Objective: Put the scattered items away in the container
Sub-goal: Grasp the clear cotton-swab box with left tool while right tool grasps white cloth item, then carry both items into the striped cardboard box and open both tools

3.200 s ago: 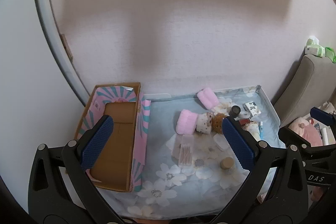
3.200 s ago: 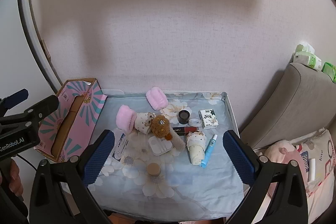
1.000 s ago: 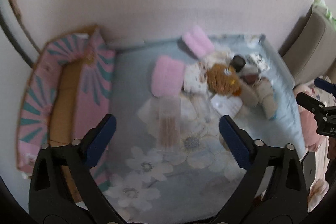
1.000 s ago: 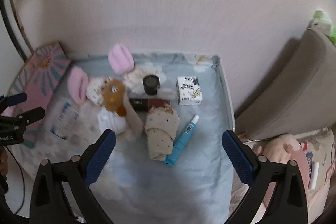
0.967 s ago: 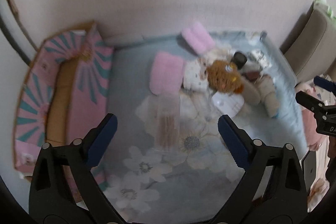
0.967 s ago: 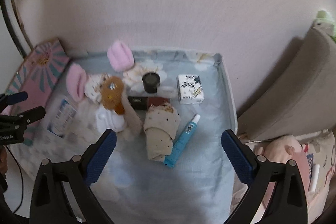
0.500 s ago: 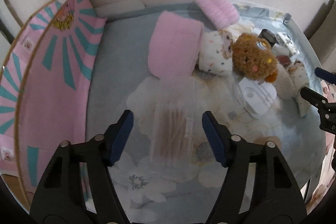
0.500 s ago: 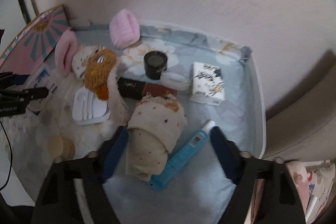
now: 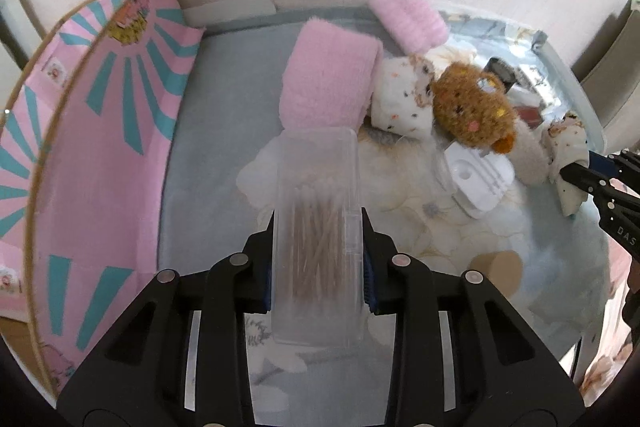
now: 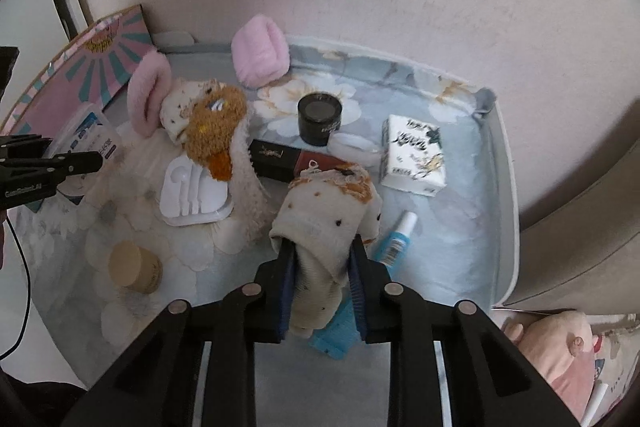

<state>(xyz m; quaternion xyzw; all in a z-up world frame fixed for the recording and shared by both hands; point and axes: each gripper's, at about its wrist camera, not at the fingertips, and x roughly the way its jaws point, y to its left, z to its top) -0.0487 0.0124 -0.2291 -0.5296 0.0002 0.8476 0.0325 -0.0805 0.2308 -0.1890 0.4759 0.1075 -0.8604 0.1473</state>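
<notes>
My left gripper [image 9: 319, 259] is shut on a clear plastic box of cotton swabs [image 9: 318, 211] lying on the floral cloth. The pink and teal cardboard box [image 9: 100, 131] stands just to its left. My right gripper [image 10: 322, 279] is shut on a rolled cream dotted sock [image 10: 326, 219], beside a blue tube [image 10: 394, 239]. Around them lie a pink fluffy roll [image 9: 330, 89], a second pink roll [image 10: 261, 53], a brown plush toy [image 10: 216, 125], a white plastic tray piece [image 10: 194, 197], a black jar [image 10: 320, 113], a dark red lipstick box [image 10: 292, 159] and a small white carton [image 10: 414, 155].
A tan-capped jar [image 10: 134, 267] sits near the front left of the cloth. The raised tray rim [image 10: 508, 195] bounds the right side, with a grey-brown cushion [image 10: 580, 187] and a pink soft toy [image 10: 560, 351] beyond it. A pale wall stands behind.
Both grippers came down from above the table and closed: the left one around the swab box, the right one around the dotted sock.
</notes>
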